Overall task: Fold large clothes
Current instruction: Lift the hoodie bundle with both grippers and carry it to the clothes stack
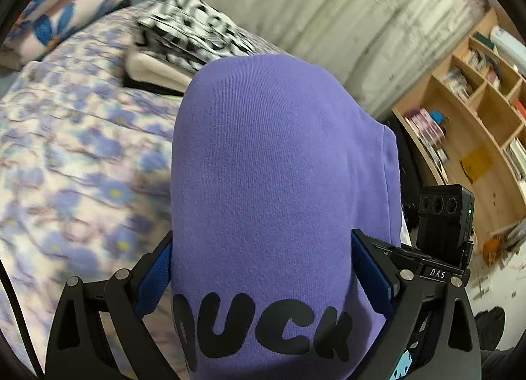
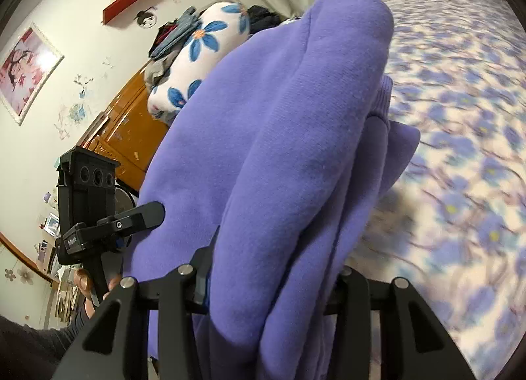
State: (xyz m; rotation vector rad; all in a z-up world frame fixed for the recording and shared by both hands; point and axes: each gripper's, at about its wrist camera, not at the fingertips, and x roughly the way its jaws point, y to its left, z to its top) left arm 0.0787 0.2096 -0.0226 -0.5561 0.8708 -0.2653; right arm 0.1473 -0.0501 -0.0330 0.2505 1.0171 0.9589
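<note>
A purple sweatshirt with black letters printed on it hangs as a thick folded bundle above the bed. In the left wrist view my left gripper is shut on it, its blue pads pressing both sides of the cloth. Seen from the right wrist, the sweatshirt lies in several folds between the fingers of my right gripper, which is shut on it; the cloth covers most of the fingers. Each view shows the camera block of the other hand's tool close beside the bundle.
The bed's blue-flowered cover spreads below. A stack of folded clothes with a black-and-white one on top sits at its far side, near a flowered pillow. A wooden bookshelf and an orange cabinet flank the bed.
</note>
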